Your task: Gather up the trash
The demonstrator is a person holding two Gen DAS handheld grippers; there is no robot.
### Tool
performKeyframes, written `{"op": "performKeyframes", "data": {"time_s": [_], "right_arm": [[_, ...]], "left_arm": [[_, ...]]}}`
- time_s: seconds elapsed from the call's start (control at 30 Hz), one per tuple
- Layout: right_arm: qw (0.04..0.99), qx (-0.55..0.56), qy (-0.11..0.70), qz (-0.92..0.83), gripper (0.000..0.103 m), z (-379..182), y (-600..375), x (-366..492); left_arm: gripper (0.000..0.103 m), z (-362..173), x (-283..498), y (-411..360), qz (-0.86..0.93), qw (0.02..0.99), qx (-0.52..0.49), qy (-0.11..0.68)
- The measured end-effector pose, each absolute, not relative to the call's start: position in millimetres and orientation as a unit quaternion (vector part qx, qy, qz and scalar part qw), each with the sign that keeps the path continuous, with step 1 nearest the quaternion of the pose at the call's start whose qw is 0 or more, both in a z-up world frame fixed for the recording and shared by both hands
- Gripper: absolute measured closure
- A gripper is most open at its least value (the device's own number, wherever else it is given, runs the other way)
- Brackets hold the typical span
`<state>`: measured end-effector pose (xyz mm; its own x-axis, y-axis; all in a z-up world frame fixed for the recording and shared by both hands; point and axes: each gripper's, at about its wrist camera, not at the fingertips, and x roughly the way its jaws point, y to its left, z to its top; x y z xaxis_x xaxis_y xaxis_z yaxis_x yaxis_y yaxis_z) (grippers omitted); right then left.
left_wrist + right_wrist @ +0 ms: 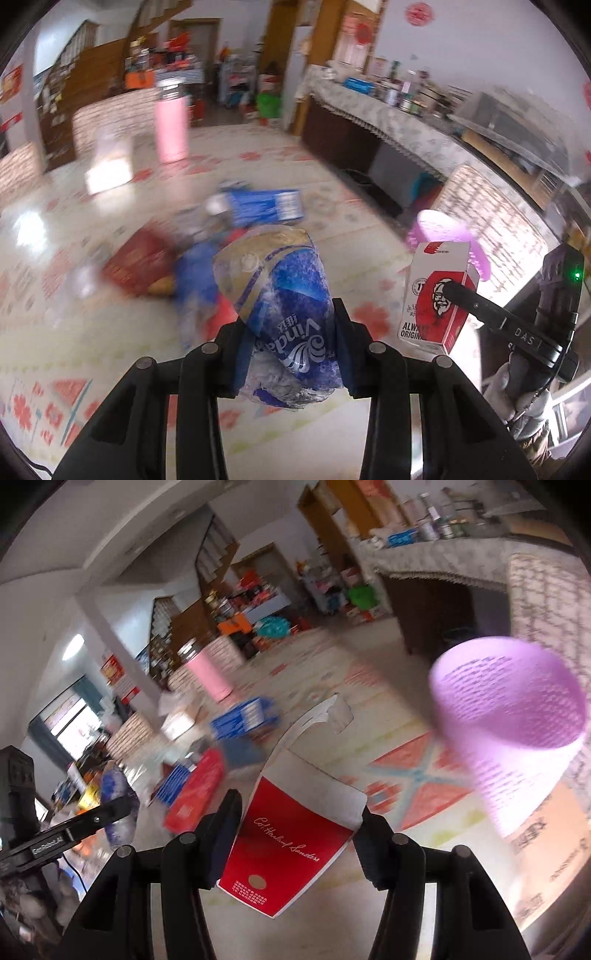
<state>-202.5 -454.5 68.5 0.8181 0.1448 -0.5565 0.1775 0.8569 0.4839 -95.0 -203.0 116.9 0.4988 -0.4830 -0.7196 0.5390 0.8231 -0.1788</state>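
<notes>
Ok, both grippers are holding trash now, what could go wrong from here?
The crumpled blue tissue wrapper is soft plastic and could slip from the left gripper. The right gripper pinches the red and white carton at its edges, so it might twist free. The purple basket looks light and easily knocked.

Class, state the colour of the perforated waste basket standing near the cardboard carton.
Light purple basket; the right wrist view shows it best.

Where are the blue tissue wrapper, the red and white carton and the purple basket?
blue tissue wrapper (pixel 291 314): left wrist view, on its blue printed side.
red and white carton (pixel 291 845): right wrist view, on its red panel.
purple basket (pixel 517 716): right wrist view, on its inner wall.
</notes>
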Motion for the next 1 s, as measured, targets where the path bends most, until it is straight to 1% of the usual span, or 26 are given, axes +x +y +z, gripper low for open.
{"op": "performKeyframes", "data": {"time_s": [0.23,0.33,0.47,0.6,0.63,0.67,0.7,0.73,0.77,0.87,1.0], "right_arm": [[0.924,0.252,0.267,-0.111,0.041,90.0,-540.5,-223.8],[0.920,0.255,0.257,-0.151,0.041,96.2,-578.2,-228.5],[0.915,0.256,0.248,-0.187,0.041,102.6,-614.8,-230.8],[0.910,0.255,0.248,-0.211,0.041,102.2,-641.6,-226.1],[0.910,0.255,0.251,-0.211,0.040,100.6,-646.9,-222.8],[0.908,0.254,0.257,-0.210,0.038,97.1,-649.6,-217.3],[0.906,0.255,0.262,-0.215,0.036,95.0,-652.4,-215.0],[0.903,0.259,0.264,-0.220,0.035,92.7,-655.8,-214.3],[0.900,0.269,0.264,-0.221,0.033,88.9,-659.0,-215.2],[0.900,0.271,0.266,-0.216,0.032,84.3,-657.5,-213.8],[0.901,0.264,0.272,-0.212,0.032,81.9,-644.1,-210.9]], "left_arm": [[0.065,131.0,-83.5,-324.8,-0.380,0.836,0.085,0.386],[0.065,132.8,-76.4,-382.6,-0.417,0.815,0.095,0.391],[0.065,126.7,-66.3,-448.8,-0.446,0.792,0.103,0.404],[0.064,113.6,-59.2,-495.2,-0.464,0.771,0.105,0.422],[0.062,109.3,-58.2,-505.3,-0.461,0.772,0.111,0.423],[0.056,105.4,-56.8,-511.8,-0.457,0.773,0.115,0.425],[0.051,101.6,-56.7,-517.0,-0.453,0.772,0.121,0.429],[0.041,99.8,-57.8,-517.8,-0.453,0.770,0.123,0.432],[0.034,99.5,-59.0,-516.2,-0.453,0.770,0.124,0.432],[0.028,102.6,-68.2,-506.2,-0.447,0.781,0.137,0.414],[0.028,105.8,-78.5,-485.8,-0.413,0.805,0.157,0.396]]}}
